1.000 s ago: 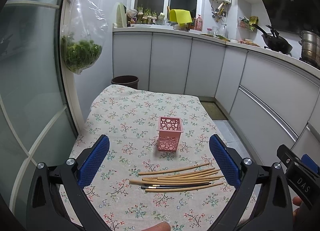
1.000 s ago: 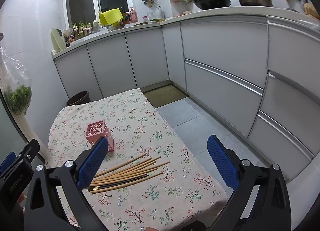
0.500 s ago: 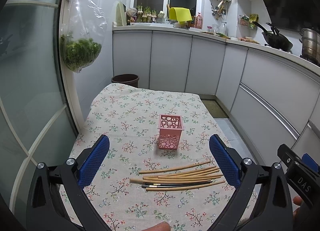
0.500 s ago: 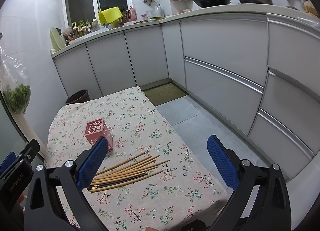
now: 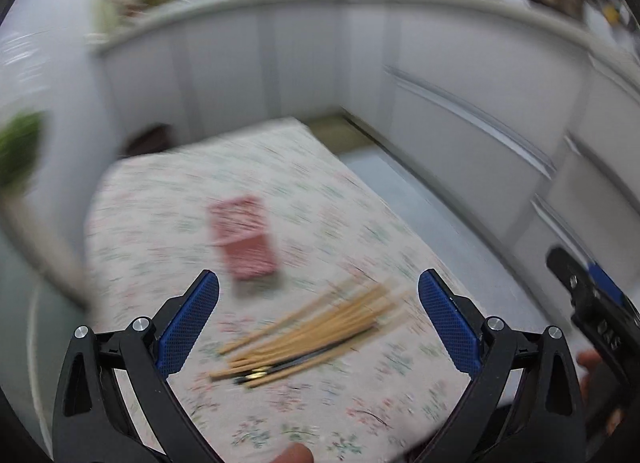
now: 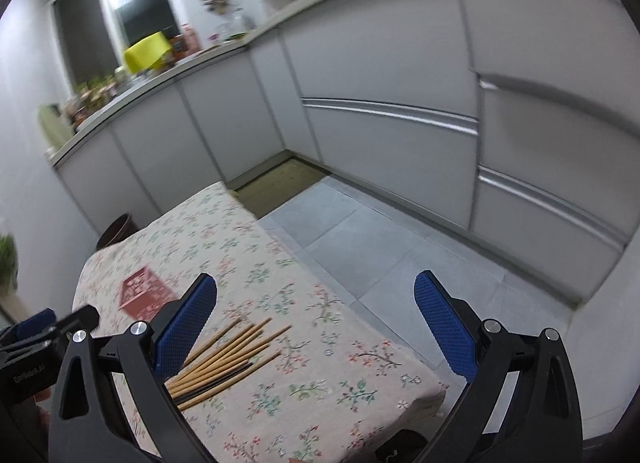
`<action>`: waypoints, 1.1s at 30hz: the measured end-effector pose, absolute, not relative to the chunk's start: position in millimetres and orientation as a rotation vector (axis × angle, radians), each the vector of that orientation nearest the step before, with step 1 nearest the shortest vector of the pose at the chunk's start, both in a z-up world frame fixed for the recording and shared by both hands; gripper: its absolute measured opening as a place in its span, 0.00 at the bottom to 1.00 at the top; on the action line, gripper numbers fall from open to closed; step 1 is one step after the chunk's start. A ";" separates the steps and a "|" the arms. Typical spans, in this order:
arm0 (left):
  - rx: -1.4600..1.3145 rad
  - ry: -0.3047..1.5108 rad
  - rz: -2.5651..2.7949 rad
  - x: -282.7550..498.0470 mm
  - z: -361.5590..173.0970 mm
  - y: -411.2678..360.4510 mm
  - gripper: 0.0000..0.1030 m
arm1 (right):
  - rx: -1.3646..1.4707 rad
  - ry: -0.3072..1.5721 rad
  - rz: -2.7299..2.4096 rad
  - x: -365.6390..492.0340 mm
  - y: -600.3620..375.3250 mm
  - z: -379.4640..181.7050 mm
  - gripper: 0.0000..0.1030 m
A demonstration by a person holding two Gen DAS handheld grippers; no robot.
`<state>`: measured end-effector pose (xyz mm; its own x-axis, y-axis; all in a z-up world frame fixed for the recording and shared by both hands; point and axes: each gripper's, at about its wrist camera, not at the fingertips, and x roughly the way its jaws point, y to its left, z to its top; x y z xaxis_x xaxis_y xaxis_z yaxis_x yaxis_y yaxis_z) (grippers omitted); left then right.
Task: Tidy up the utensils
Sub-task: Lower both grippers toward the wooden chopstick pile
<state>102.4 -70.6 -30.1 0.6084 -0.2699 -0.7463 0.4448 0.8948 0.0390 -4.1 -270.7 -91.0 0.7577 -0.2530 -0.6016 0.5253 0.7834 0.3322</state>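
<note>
Wooden chopsticks (image 5: 308, 331) lie in a loose bundle on the flowered tablecloth (image 6: 256, 255), their long axis running on a slant: in my left view, from the near left up toward the far right. Most are pale bamboo-coloured sticks; one or two are dark, with what looks like a small gold band near the near end. They fan slightly, so the far tips spread apart while the near ends bunch together. In my right view the near ends are hidden behind my own left-hand finger.

Beyond the bundle, near but apart, stands a pink basket (image 5: 244, 239), upright, its walls pierced with holes; the left view is too blurred to show more.

My left gripper (image 5: 318, 303) hangs above the bundle with its blue pads wide apart and nothing between them. My right gripper (image 6: 316, 309) is likewise spread wide and empty, off to the bundle's right, over the table edge.

Around the table run grey cabinets (image 6: 384, 75) and a grey tiled floor (image 6: 380, 247).
</note>
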 end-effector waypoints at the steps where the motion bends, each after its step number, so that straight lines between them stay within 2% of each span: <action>1: 0.260 0.852 -0.447 110.3 -35.7 -80.1 0.93 | 0.533 0.581 -0.466 -1.3 -280.4 -99.1 0.94; 5: 0.434 1.053 -0.540 172.6 -81.1 -132.1 0.93 | 0.565 0.656 -0.501 13.2 -303.1 -129.9 0.94; 9: 0.493 1.263 -0.607 214.5 -132.3 -158.9 0.92 | 0.693 0.762 -0.434 29.7 -318.8 -160.0 0.94; 14: 0.607 1.396 -0.599 246.3 -177.0 -175.6 0.65 | 0.784 0.834 -0.398 43.6 -331.2 -178.9 0.94; 18: 0.689 1.431 -0.623 251.0 -193.9 -179.6 0.54 | 0.851 0.885 -0.367 51.9 -333.8 -192.0 0.94; 23: 0.783 1.452 -0.640 245.9 -210.4 -183.3 0.21 | 0.868 0.904 -0.353 56.2 -332.7 -195.6 0.94; 25: 0.814 1.452 -0.643 242.1 -215.0 -182.3 0.18 | 0.869 0.906 -0.352 57.8 -333.1 -195.9 0.94; 33: 0.806 1.477 -0.656 244.5 -244.8 -183.8 0.18 | 0.860 0.920 -0.360 60.1 -332.2 -198.2 0.94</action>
